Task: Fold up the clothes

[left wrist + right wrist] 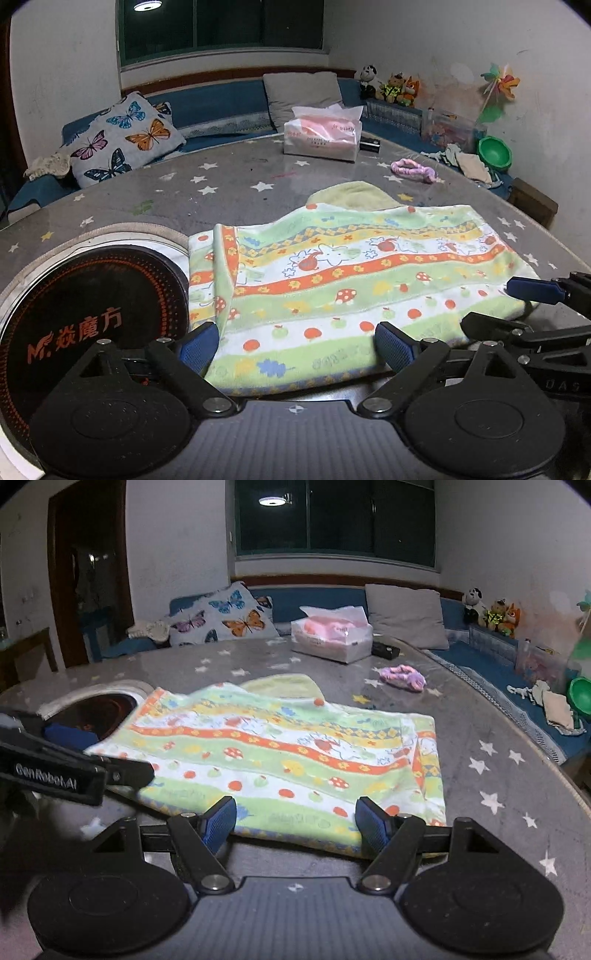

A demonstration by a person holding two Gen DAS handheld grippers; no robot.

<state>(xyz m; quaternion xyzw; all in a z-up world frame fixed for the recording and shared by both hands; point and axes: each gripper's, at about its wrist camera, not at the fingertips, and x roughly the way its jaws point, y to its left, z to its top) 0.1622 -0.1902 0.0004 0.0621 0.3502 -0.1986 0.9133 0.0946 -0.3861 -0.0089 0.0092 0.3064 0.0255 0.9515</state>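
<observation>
Both grippers, left (295, 349) and right (295, 823), stood spread over the near edge of the folded towel (332, 280), which lay flat on the table (166, 192). Beyond sat a tissue box (321, 136).

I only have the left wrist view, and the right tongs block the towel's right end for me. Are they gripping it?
Observer: No. The right tongs are open, with their pads apart over the near hem of the towel.
Operator: Is that right end folded over?
Observer: Yes. A narrow flap lies along the right edge, and its stripes run crosswise to the rest.
Operator: What is beside that edge?
Observer: The star-printed table shows right beside it, and the edge lies flat on it.
</observation>
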